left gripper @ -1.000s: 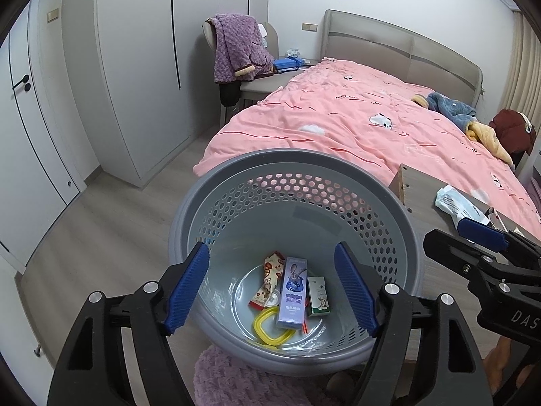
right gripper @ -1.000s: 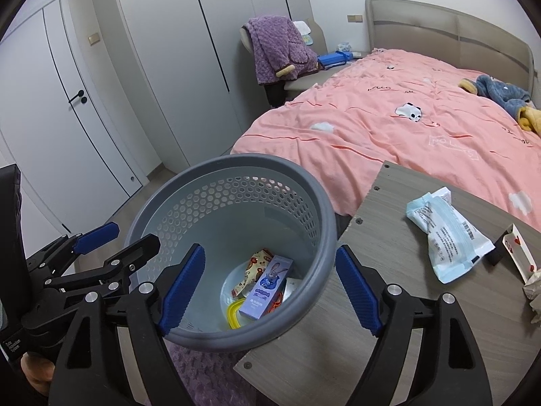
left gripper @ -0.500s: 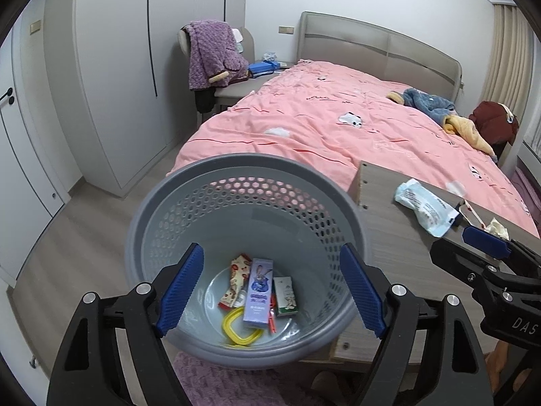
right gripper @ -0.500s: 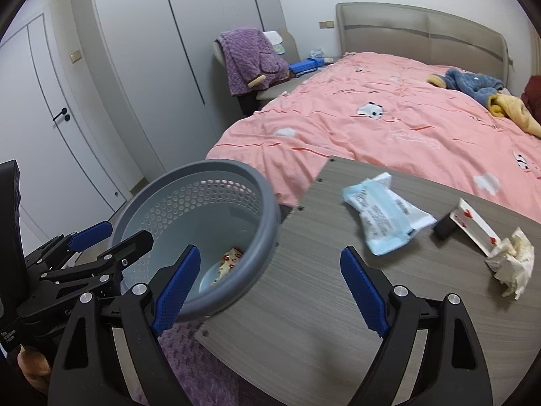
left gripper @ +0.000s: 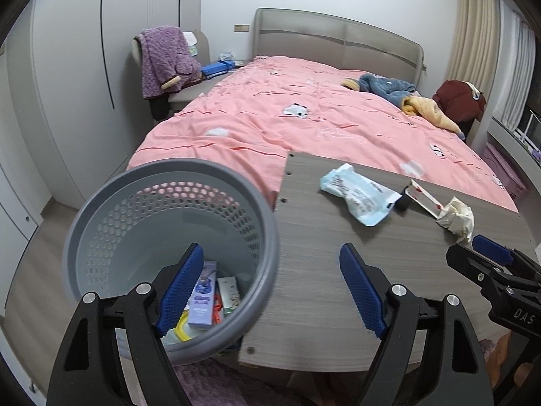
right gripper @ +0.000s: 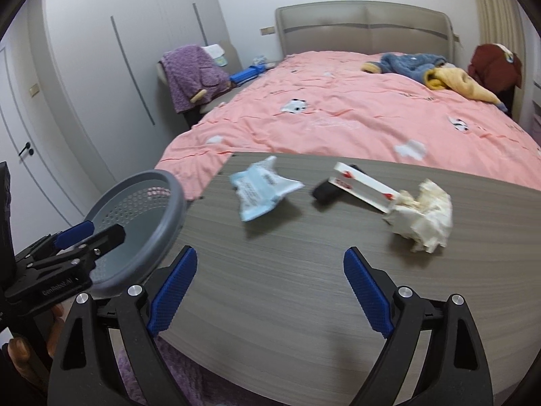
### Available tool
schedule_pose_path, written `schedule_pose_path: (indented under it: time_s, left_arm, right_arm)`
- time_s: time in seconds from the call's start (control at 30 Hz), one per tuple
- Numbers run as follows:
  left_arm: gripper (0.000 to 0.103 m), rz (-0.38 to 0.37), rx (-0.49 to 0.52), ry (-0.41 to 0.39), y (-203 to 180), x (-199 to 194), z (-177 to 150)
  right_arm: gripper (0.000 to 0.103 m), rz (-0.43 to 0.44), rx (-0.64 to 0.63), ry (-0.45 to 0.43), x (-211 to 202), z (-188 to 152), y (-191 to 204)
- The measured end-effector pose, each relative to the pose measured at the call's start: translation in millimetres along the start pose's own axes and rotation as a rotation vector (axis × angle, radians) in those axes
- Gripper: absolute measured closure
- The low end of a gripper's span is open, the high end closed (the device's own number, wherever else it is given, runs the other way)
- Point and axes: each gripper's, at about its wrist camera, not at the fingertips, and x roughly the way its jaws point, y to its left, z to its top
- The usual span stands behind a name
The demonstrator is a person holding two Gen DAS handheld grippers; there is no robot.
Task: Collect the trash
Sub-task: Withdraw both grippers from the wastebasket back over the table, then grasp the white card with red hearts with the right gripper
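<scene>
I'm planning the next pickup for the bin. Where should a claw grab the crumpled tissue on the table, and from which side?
Grip the crumpled tissue across its bulging middle, coming down from above on its near side. It is a soft, irregular wad that should squash between the pads. Its far-left edge appears to touch the white and red box, so avoid closing there. The right claw, opening and empty, looks closest.

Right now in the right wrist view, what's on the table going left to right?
Blue wrapper → black item → white-and-red box → crumpled tissue. The bin stands off the table's left edge.
</scene>
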Motion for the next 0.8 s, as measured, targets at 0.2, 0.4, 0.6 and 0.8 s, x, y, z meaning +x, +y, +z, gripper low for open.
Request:
schedule_pose_path:
  time_s: [0.2, 0.4, 0.6, 0.8]
  left_arm:
    - [0.024, -0.041, 0.026, 0.012, -25.5, 8.5, 5.0]
    - [0.024, -0.06, 0.05, 0.023, -44.8, 18.9, 10.0]
    - [0.024, -0.055, 0.058, 0.034, -54.5, 29.3, 17.9]
    - [0.024, -0.029, 0.061, 0.036, -60.5, 38.9, 27.9]
  right_arm:
    - [0.016, -0.067, 0.067, -0.003, -7.5, -3.8, -45.0]
    - [0.016, -0.123, 0.115, -0.008, -8.0, 0.4, -80.9]
    - [0.016, -0.153, 0.118, -0.007, -3.1, 10.9, -97.6]
    - [0.016, -0.13, 0.069, 0.008, 10.3, 32.6, -103.1]
